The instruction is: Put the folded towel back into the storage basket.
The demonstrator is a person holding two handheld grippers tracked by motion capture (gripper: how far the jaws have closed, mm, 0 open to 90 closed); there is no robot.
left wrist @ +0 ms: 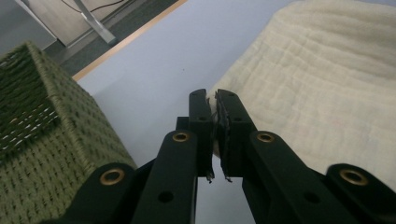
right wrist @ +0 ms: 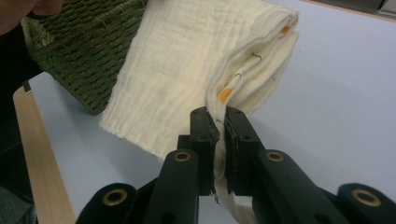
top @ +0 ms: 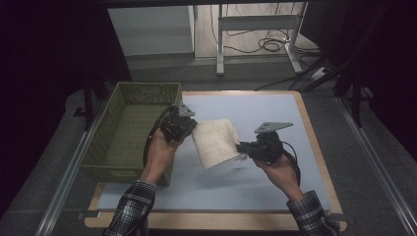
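Holding a folded cream cloth [top: 215,143] in the air over the blue mat [top: 275,110], one end in each gripper. Left gripper [top: 183,125] clamped on the cloth's upper left edge, jaws nearly together on a thin pinch of fabric in the left gripper view [left wrist: 215,100]. Right gripper [top: 244,148] likewise closed narrow on the lower right corner, gripping the stacked folds [right wrist: 219,109] where an orange print peeks out. Cloth stretched between the two, tilted, long axis running from upper left down to lower right in the high view, clear of the mat. Green basket [top: 105,132] standing just left of the left gripper, open side up, touching the mat's left edge. Judging by this, likely headed for the basket: leftward travel, left hand nearer and leading, right hand trailing across. Worth watching the hanging lower edge against the basket's near rim
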